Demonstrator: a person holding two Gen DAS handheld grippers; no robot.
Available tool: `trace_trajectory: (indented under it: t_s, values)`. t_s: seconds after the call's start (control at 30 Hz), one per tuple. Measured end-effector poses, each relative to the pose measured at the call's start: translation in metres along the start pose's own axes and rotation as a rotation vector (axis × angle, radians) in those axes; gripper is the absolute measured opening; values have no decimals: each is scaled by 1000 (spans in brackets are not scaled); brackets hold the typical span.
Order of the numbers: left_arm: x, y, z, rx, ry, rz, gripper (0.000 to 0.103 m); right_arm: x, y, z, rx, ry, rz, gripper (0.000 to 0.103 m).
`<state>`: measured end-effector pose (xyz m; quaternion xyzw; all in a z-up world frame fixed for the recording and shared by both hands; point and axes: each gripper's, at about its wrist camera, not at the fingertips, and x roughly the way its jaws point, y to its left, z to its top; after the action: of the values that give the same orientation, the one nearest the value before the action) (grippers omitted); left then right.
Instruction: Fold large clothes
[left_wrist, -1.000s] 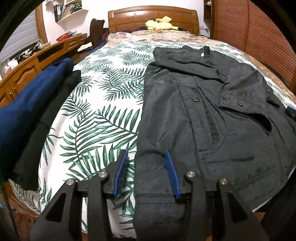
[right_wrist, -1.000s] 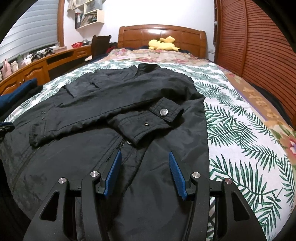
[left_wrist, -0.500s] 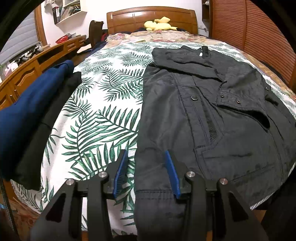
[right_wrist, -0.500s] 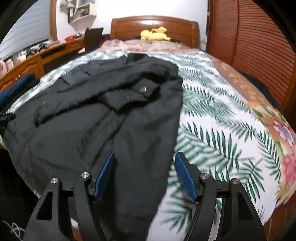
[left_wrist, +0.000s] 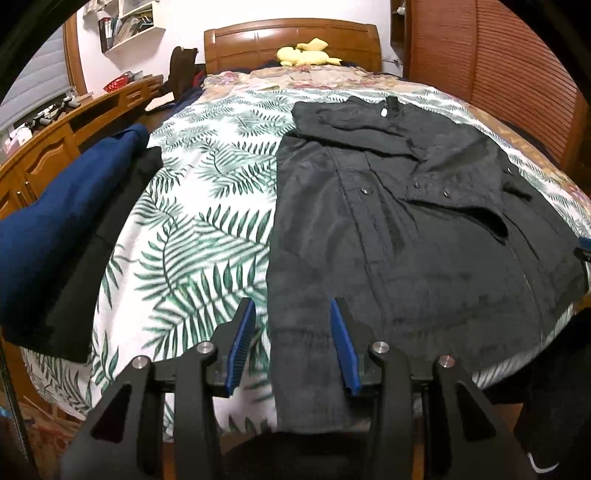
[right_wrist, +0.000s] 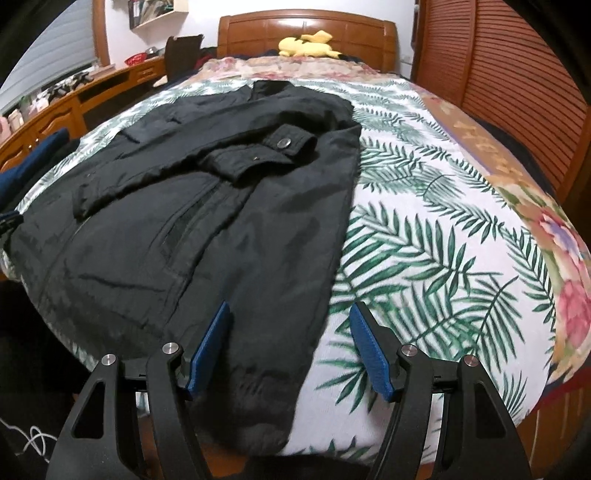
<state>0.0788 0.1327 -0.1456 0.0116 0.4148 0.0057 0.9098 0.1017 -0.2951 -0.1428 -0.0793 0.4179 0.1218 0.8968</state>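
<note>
A black jacket (left_wrist: 388, 229) lies front-up on the bed, collar toward the headboard and both sleeves folded across the chest. Its hem hangs at the bed's near edge. My left gripper (left_wrist: 291, 306) hovers open over the hem's left corner, and the cloth's left edge runs between the blue pads (left_wrist: 240, 347) without being pinched. In the right wrist view the same jacket (right_wrist: 221, 221) fills the left half. My right gripper (right_wrist: 290, 306) stands open and wide above the hem's right corner, with nothing clamped.
A leaf-print bedspread (left_wrist: 192, 221) covers the bed. A blue garment (left_wrist: 55, 221) and a dark one (left_wrist: 110, 240) lie along the bed's left side. A yellow plush toy (right_wrist: 306, 42) sits by the wooden headboard. A desk (left_wrist: 55, 140) runs along the left, slatted wooden doors (right_wrist: 517, 74) on the right.
The right gripper slid right from over the jacket's middle to its right hem edge, and its jaws widened. The left gripper drew back slightly toward the bed's edge, its jaws unchanged.
</note>
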Motion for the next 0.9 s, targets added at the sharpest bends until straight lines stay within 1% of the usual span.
trace_trajectory:
  t_s: [0.1,0.2,0.3,0.4,0.77,0.9]
  values:
    - [-2,1,-5,8,12,-3,42,-2,8,-5,-13,7,16,69]
    - [-3,4,-7,-7,21,-16,42,-3,16,-8,-20,2,53,69]
    - [-5,6,-9,-13,33,-17,42,-4,22,-8,-40,-8,47,69]
    - [-6,5,-11,-9,38,-10,42,-4,22,-8,-45,-16,49,66]
    - [-9,0,-21,-11,48,-28,42,-5,20,-9,-39,-21,57,65]
    - [-10,3,-24,-33,43,-44,42,-4,21,-12,-69,-11,36,65]
